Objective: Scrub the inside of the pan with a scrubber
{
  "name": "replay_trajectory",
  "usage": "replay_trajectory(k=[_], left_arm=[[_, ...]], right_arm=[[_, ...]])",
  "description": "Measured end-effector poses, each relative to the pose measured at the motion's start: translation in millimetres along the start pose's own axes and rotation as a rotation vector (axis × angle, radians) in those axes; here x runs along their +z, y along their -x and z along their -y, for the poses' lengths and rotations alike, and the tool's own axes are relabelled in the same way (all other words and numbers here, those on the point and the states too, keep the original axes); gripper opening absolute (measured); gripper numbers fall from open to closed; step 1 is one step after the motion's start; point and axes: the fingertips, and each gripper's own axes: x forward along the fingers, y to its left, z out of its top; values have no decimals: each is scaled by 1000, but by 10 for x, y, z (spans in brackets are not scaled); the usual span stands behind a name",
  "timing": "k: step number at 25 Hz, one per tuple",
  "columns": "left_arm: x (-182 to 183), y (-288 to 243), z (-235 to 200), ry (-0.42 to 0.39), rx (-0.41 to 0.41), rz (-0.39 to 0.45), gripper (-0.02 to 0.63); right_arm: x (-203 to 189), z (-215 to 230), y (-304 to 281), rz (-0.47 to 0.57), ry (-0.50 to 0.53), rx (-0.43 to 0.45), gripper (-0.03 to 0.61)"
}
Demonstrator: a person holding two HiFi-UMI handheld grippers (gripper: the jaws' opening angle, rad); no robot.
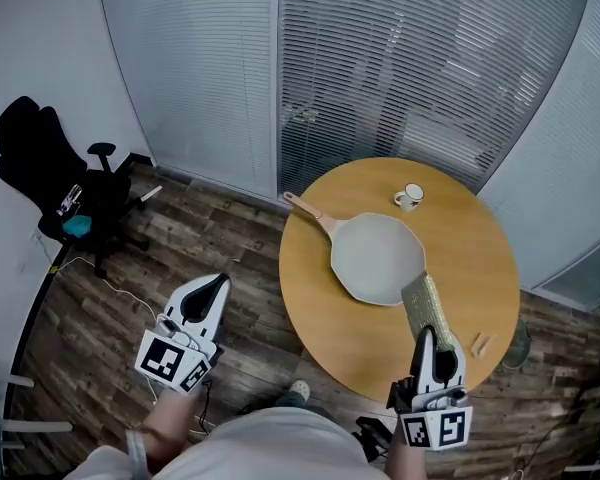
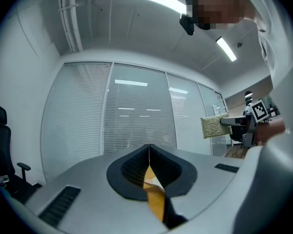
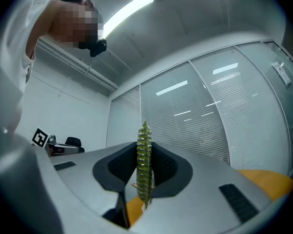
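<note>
Jaws first.

Head view: my left gripper (image 1: pixel 212 286) hangs over the floor (image 1: pixel 230 233) at 8 o'clock of the desk (image 1: pixel 485 268). Its jaws are pressed together on nothing, free, I judge, to steady the pan. My right gripper (image 1: pixel 427 336) sits over the desk edge at 5 o'clock, jaws pinching the scrubber (image 1: pixel 428 306) by its near end so the long free end leads toward the work. The pan (image 1: pixel 378 258) lies flat mid-desk, inside bare and facing up. The scrubber tip is at its 5 o'clock rim; whether it touches, I cannot tell. The handle (image 1: pixel 307 209) juts to 10 o'clock past the desk edge, the easy spot for the left gripper. A cup (image 1: pixel 409 197) stands at the pan's 1 o'clock, apart from it. Small wooden pieces (image 1: pixel 481 345) lie at 4 o'clock near the desk edge; mind them on wide strokes. A chair (image 1: pixel 50 173) is well off at 9 o'clock, with open floor between.

Left gripper view: jaws tight together, empty. The scrubber shows at 3 o'clock, blinds (image 2: pixel 136 111) ahead.

Right gripper view: the scrubber stands edge-on and upright, clamped between the jaws. The desk shows at 4 o'clock, with open room ahead up to the blinds.
</note>
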Motion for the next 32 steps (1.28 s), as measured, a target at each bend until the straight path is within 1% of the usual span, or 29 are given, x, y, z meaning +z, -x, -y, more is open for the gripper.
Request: replay_trajectory(k=[5, 10, 14, 20, 24, 29, 32], left_arm=[[-41, -346, 48, 7, 13, 1, 12], [-88, -562, 103, 9, 13, -9, 12], [-139, -646, 98, 14, 25, -16, 12], [-102, -745, 118, -10, 19, -23, 14], [-115, -779, 101, -6, 18, -26, 13], [-173, -889, 63, 4, 2, -31, 12], [-188, -981, 37, 3, -26, -32, 12]], right_arm=[[-95, 296, -216, 2, -12, 19, 80], [-170, 464, -387, -9, -16, 40, 80], [-177, 516, -467, -14, 2, 61, 80], [-181, 602, -515, -24, 3, 62, 80], [-212, 611, -539, -36, 5, 67, 80], [-234, 636, -614, -47, 17, 62, 80], [-261, 647, -665, -53, 23, 44, 80]])
